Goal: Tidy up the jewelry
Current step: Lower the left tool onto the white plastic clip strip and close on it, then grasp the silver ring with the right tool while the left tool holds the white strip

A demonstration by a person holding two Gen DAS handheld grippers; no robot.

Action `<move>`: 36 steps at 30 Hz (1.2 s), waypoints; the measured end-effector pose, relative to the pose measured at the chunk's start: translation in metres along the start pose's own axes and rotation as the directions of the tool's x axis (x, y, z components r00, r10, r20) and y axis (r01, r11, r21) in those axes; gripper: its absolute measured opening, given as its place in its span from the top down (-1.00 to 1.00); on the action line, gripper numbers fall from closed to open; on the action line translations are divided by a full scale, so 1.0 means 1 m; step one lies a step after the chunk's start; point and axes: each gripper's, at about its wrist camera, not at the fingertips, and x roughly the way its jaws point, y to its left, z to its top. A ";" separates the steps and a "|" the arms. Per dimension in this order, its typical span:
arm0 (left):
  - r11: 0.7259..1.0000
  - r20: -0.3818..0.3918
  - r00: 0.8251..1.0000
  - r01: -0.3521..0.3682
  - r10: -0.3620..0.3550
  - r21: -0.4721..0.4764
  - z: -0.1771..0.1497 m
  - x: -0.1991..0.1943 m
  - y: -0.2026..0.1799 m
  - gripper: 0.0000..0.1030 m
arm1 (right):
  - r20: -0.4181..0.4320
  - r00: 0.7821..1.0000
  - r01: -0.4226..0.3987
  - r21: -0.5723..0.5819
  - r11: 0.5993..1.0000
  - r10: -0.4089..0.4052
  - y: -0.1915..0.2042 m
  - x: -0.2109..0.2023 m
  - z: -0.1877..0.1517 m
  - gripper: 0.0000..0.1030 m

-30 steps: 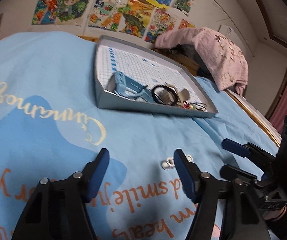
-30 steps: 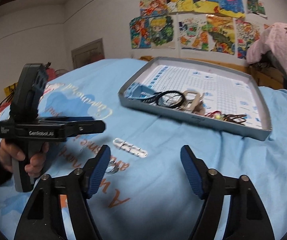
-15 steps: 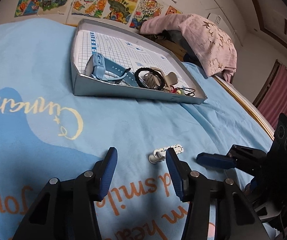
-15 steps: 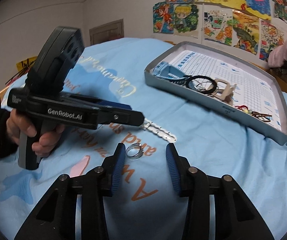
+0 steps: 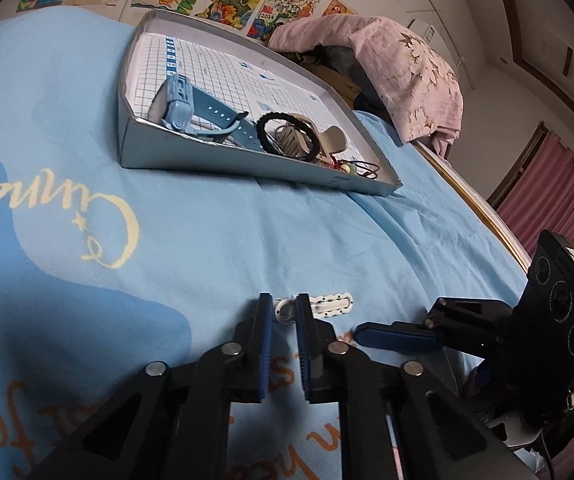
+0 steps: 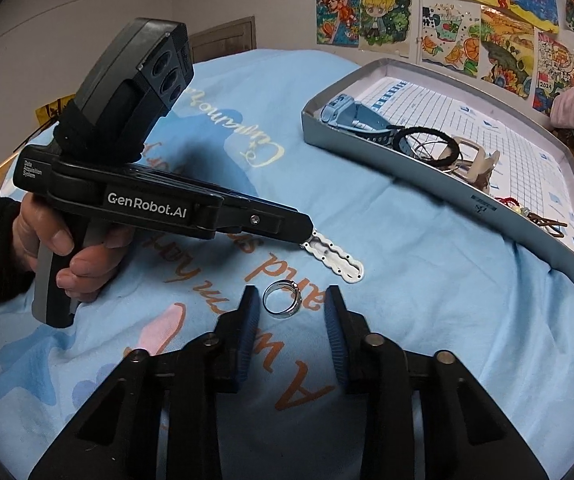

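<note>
The left gripper (image 5: pixel 284 312) has just been closing and now pinches one end of the white clip (image 5: pixel 327 305) on the sheet. The clip looks light, thin and stiff; that end is a fair hold. The right gripper (image 6: pixel 289 308) has also been closing; its jaws are part open with the ring (image 6: pixel 282 298) between its tips, untouched. Small, hard and slick, the ring may skid, so squeeze across the band. How firmly the clip is gripped is hidden. The tray (image 6: pixel 439 184) lies well beyond.
</note>
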 end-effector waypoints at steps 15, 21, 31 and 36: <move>0.999 -0.023 1.000 0.005 -0.004 0.044 -0.005 0.003 -0.009 0.87 | -0.031 0.998 0.061 0.032 0.998 -0.060 -0.004 0.003 0.000 0.81; 0.997 -0.029 1.000 -0.009 0.011 0.077 -0.009 0.002 -0.014 0.92 | -0.027 0.998 0.059 0.077 0.995 -0.057 -0.015 0.003 -0.001 0.90; 0.994 -0.021 0.999 -0.047 0.050 0.096 -0.012 0.001 -0.019 0.93 | -0.013 0.999 0.044 0.101 0.994 -0.043 -0.022 0.003 0.000 0.90; 0.993 -0.018 0.996 -0.080 0.082 0.088 -0.014 -0.001 -0.019 0.94 | -0.012 1.000 0.020 0.139 0.990 -0.019 -0.026 -0.002 -0.002 0.89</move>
